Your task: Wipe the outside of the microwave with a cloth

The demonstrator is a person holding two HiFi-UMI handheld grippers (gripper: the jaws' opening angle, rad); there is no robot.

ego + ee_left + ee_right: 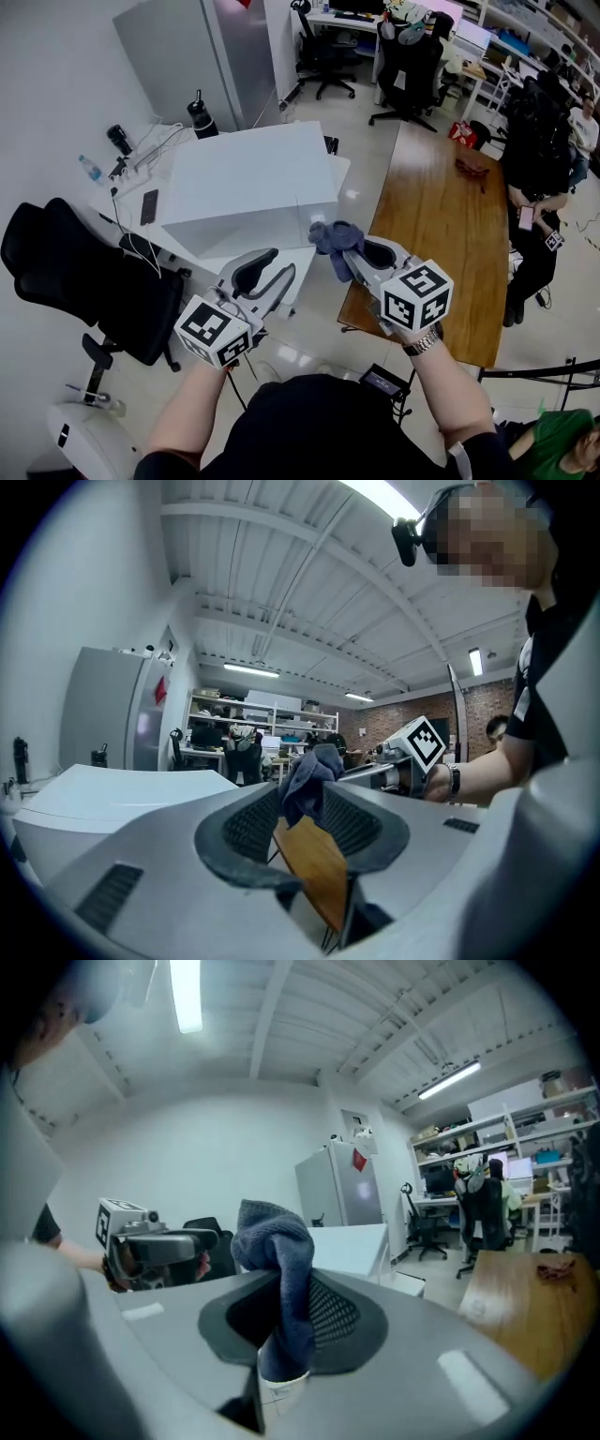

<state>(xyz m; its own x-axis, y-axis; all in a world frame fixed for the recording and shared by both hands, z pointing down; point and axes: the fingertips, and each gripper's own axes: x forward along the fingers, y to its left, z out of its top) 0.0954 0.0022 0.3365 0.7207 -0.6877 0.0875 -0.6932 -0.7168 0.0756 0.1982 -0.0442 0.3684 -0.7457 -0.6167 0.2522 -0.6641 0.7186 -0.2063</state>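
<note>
The microwave [248,178] is a plain white box on a white table, straight ahead of me; its top also shows in the left gripper view as the microwave [112,794]. A blue-grey cloth [333,239] hangs bunched in my right gripper [352,246], which is shut on it just off the box's near right corner. In the right gripper view the cloth [281,1269] fills the gap between the jaws. My left gripper [272,262] is held level near the box's front edge, jaws apart with nothing between them. The left gripper view shows the cloth [309,780] beyond its own jaws.
A long wooden table [450,216] runs along the right, with a seated person [539,225] beside it. A black office chair [75,272] stands at the left. A phone [149,206], cables and a dark bottle [202,117] lie beside the box. A grey cabinet [206,56] stands behind.
</note>
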